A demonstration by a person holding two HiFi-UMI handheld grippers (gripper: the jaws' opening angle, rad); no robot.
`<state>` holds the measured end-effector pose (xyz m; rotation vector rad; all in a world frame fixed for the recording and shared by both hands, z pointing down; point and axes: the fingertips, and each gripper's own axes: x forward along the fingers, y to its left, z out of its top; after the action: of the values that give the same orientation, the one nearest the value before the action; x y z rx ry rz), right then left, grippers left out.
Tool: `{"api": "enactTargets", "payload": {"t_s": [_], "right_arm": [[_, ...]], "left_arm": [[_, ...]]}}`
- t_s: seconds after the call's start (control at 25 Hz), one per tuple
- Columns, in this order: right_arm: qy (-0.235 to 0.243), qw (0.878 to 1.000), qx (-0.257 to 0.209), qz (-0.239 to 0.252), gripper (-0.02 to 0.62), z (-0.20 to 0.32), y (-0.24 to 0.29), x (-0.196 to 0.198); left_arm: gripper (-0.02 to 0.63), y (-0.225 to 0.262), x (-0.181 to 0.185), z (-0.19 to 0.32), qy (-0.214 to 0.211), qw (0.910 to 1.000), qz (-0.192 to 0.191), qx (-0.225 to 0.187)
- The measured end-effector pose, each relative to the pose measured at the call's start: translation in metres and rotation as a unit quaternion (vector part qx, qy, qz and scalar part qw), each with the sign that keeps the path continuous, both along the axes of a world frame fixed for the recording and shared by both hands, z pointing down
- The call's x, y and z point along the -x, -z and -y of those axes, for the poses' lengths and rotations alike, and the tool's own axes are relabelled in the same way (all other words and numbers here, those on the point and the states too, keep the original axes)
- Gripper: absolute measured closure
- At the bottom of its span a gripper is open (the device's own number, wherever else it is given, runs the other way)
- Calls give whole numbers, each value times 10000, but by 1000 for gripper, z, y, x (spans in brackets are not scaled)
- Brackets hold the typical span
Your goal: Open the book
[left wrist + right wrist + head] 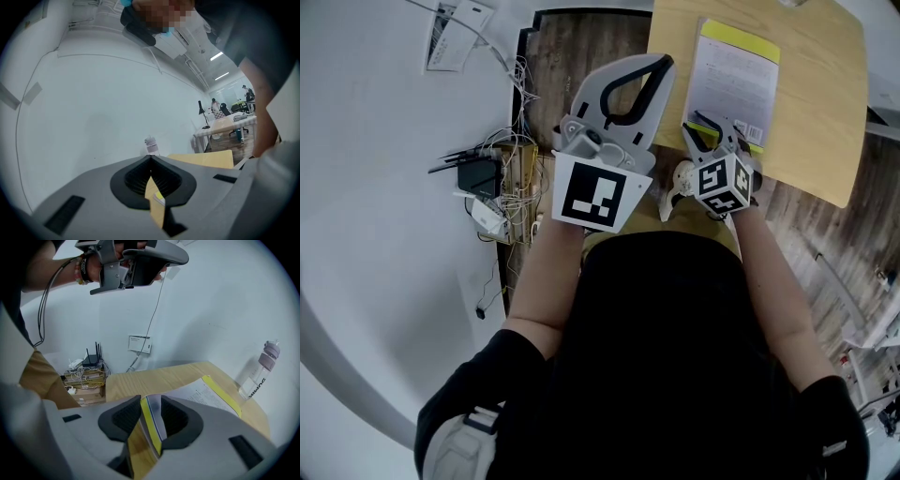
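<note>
A white book (736,70) with yellow bands at its ends lies shut and flat on the light wooden table (816,112). My right gripper (705,127) slopes down over the book's near left corner. In the right gripper view the jaws (151,411) stand a little apart, and the yellow-banded edge of the book (206,394) shows through the gap with bare table beside it. The pads do not press on it. My left gripper (661,64) is held up in the air left of the table, fingertips together and empty; it (151,159) points roughly level at the wall.
A clear bottle (260,369) stands at the table's far side by the white wall. Left of the table a router and tangled cables (483,178) sit on a low box. Wooden floor surrounds the table. Far desks and people (229,119) show in the left gripper view.
</note>
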<state>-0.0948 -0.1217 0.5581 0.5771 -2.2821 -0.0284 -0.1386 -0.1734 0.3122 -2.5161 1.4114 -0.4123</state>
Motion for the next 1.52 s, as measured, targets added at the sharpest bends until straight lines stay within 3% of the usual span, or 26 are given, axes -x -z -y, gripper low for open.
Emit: {"api": "enactTargets", "payload": {"t_s": [0.64, 1.52], "right_arm": [[-84, 9999, -60, 92, 546, 1, 7, -2], [-189, 9994, -215, 184, 554, 8, 22, -7]], "left_arm": [[600, 1, -2, -1, -3, 10000, -46, -21], [600, 3, -12, 2, -117, 9999, -26, -21]]}}
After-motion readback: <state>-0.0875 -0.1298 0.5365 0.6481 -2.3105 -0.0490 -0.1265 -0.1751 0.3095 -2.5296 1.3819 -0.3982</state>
